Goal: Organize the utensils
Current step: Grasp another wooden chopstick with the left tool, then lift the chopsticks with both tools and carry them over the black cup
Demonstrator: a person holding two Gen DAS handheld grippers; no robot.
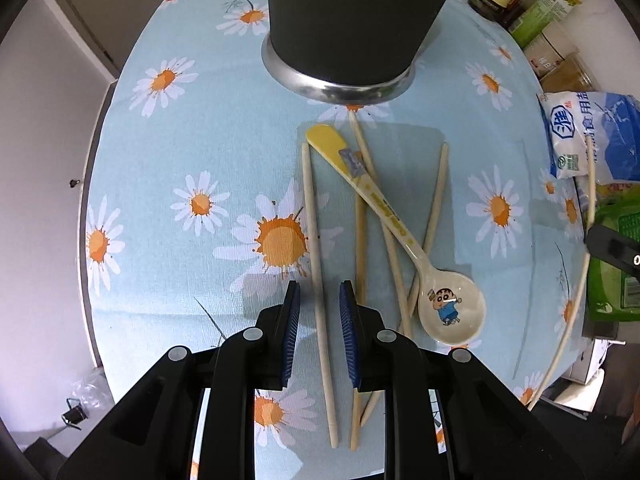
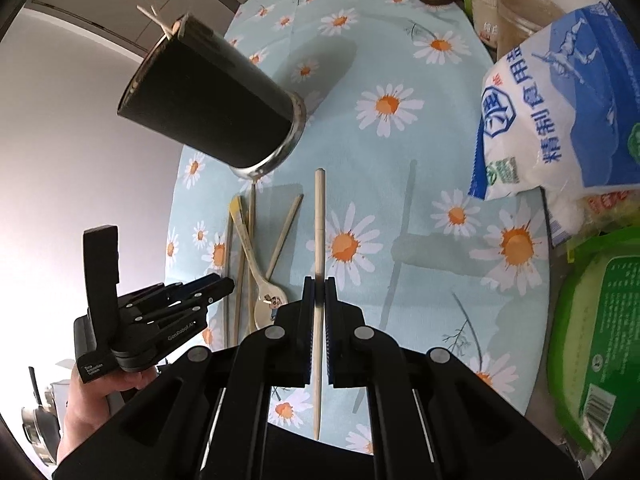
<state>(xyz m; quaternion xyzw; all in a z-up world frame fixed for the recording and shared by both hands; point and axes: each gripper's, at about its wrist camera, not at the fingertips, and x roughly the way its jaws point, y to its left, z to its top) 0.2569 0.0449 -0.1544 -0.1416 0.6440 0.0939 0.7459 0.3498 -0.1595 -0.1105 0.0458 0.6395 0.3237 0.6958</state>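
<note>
Nearest the right wrist camera, the right gripper (image 2: 319, 280) has its blue-padded jaws clamped on a pale wooden chopstick (image 2: 319, 216), which runs lengthwise between them and points out over the daisy-print blue tablecloth (image 2: 400, 184). The left gripper (image 1: 319, 300) points straight down with its jaws a little apart, straddling another pale chopstick (image 1: 316, 240) that lies flat on the cloth; the pads do not appear to press on it. Just beside it, several more chopsticks lie crossed under a cream ceramic spoon with a cartoon figure in its bowl (image 1: 448, 308). A tall black cylindrical utensil holder with a shiny metal base (image 1: 344, 40) stands just beyond the pile, a stick or two already showing at its rim in the right view.

The step in hand looks like gathering chopsticks one per gripper. Next, the left jaws would need to close on the straddled stick, and the right would need to carry its chopstick over the holder's mouth and tip it upright before release.
</note>
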